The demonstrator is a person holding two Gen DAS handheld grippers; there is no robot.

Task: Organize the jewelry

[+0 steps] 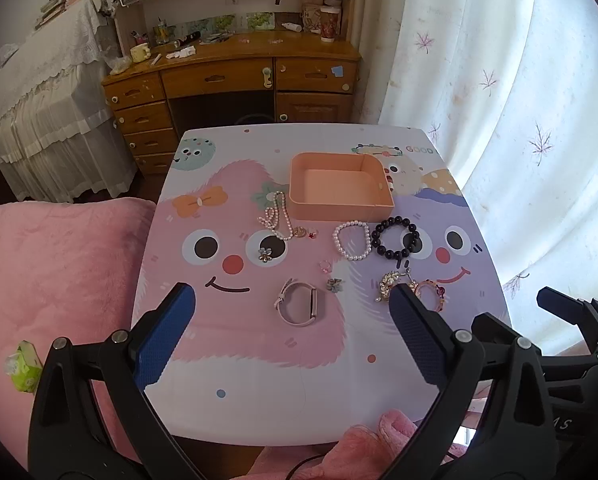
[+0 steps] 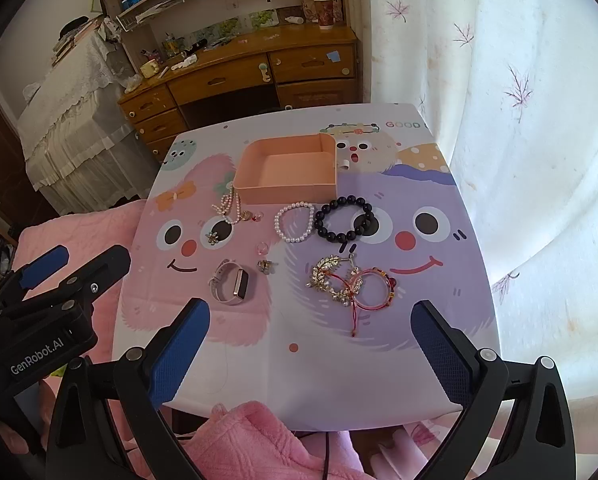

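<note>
An empty peach box (image 1: 341,185) (image 2: 287,172) stands at the back of the cartoon-print table (image 1: 259,360). In front of it lie a pearl necklace (image 1: 277,216), a white pearl bracelet (image 1: 351,240) (image 2: 294,222), a black bead bracelet (image 1: 395,238) (image 2: 343,219), a pink watch (image 1: 297,303) (image 2: 231,282), a gold leaf brooch (image 2: 331,276), a red string bracelet (image 2: 373,286), and small rings and flower charms. My left gripper (image 1: 293,312) is open, above the near table by the watch. My right gripper (image 2: 309,326) is open, near the brooch and red bracelet.
A pink blanket (image 1: 51,264) lies left of the table and pink fabric (image 2: 251,440) at its near edge. A wooden desk (image 1: 235,72) with drawers stands behind. A white curtain (image 1: 519,120) hangs on the right. A green tissue pack (image 1: 23,366) lies on the blanket.
</note>
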